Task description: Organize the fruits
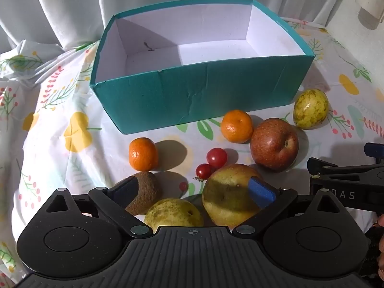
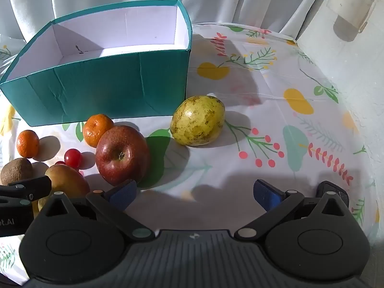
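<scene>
A teal cardboard box [image 1: 204,96] with a white inside stands empty at the back of the table. In front of it lie two mandarins [image 1: 236,126] [image 1: 143,153], a red apple [image 1: 274,144], two cherry tomatoes [image 1: 216,157], a kiwi [image 1: 146,192], a yellow-green pear [image 1: 228,196] and two speckled yellow-green fruits [image 1: 310,108] [image 1: 172,212]. My left gripper [image 1: 193,193] hangs open above the kiwi, the pear and the near speckled fruit, touching none. My right gripper [image 2: 195,195] stands open over bare cloth, right of the red apple [image 2: 122,154], with the far speckled fruit [image 2: 198,120] ahead of it.
A flowered tablecloth [image 2: 276,124] covers the table. White curtains [image 1: 72,7] hang behind the box [image 2: 100,88], and a white wall [image 2: 348,48] bounds the right side. A hand [image 1: 380,240] shows at the right edge of the left wrist view.
</scene>
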`<state>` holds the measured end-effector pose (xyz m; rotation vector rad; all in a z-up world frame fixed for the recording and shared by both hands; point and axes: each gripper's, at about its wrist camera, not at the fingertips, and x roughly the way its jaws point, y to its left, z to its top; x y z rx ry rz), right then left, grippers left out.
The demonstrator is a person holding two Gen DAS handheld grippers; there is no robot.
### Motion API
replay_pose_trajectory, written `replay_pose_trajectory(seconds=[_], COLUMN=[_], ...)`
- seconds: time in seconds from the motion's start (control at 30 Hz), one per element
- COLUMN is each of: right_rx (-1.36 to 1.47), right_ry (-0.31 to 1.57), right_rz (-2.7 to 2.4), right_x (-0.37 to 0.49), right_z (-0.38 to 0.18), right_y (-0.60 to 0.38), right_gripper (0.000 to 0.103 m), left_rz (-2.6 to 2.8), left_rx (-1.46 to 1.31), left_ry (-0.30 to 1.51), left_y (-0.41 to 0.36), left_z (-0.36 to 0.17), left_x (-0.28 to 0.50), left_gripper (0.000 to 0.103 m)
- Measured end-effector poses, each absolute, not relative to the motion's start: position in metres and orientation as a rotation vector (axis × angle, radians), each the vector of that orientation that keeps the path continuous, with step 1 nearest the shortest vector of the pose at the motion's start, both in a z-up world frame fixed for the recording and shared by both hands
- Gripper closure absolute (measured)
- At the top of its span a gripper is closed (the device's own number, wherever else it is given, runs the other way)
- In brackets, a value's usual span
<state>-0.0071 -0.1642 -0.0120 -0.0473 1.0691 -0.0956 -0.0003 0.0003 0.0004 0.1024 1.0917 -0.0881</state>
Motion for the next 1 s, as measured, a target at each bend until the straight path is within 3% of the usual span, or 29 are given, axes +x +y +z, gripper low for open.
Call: replay_pose_trajectory(seconds=[1.0], right_rx=[-0.064], right_ry=[1.086], right_rz=[-0.095], right_x=[-0.0002], right_z=[-0.0132], right_y=[-0.1622], right_gripper=[0.000], left_rz=[-0.092], left_rx=[0.085], left_ry=[1.132], left_y=[0.0015], left_z=[-0.0065], left_x=[0.0076], left_gripper=[0.002])
